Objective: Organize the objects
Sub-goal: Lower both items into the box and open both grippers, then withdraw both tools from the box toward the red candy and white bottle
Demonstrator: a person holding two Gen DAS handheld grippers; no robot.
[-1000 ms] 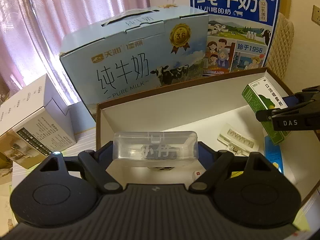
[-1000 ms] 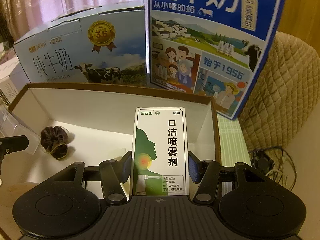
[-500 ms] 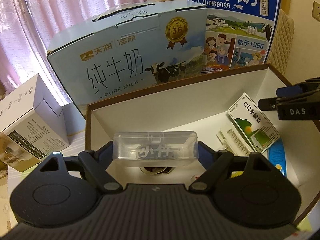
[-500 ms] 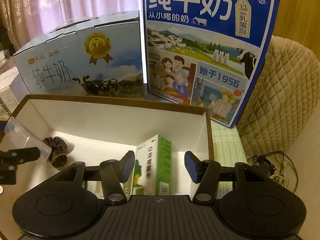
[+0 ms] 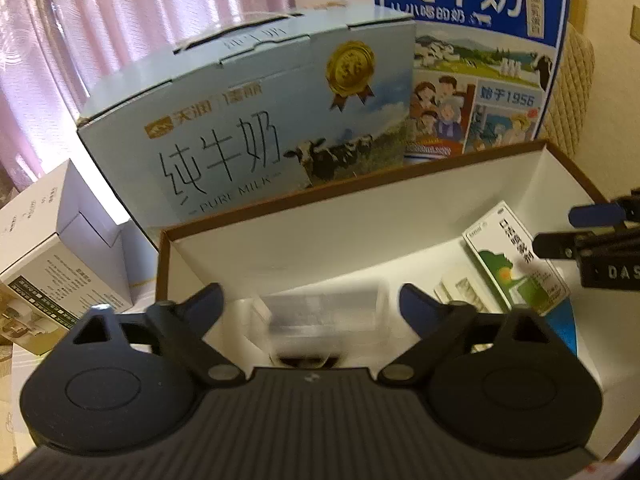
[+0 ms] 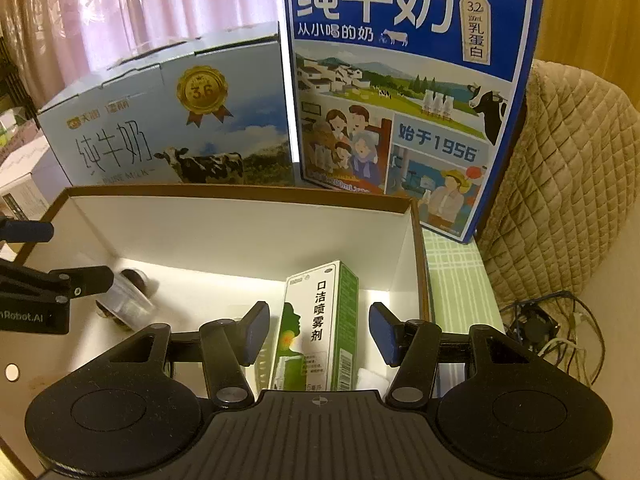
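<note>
A brown-rimmed white box (image 5: 304,208) sits before me. My left gripper (image 5: 310,304) is open over its left part; a clear plastic case (image 5: 324,320), blurred, lies loose between and below the fingers. My right gripper (image 6: 318,330) is open over the right part, above a green and white spray box (image 6: 316,320) that rests in the white box (image 6: 240,196), also seen in the left wrist view (image 5: 516,264). A dark round object (image 6: 132,280) lies by the clear case (image 6: 124,300) under the left gripper's fingers (image 6: 80,280).
Two milk cartons stand behind the box: a pale blue one (image 5: 256,128) and a dark blue one (image 6: 404,92). A small white carton (image 5: 52,248) is at left. A blister pack (image 5: 460,292) lies inside the box. A quilted cushion (image 6: 568,184) and cables (image 6: 548,328) are at right.
My left gripper has opened and let go of the clear case, which dropped into the box. My right gripper stays open above the spray box it released earlier.
</note>
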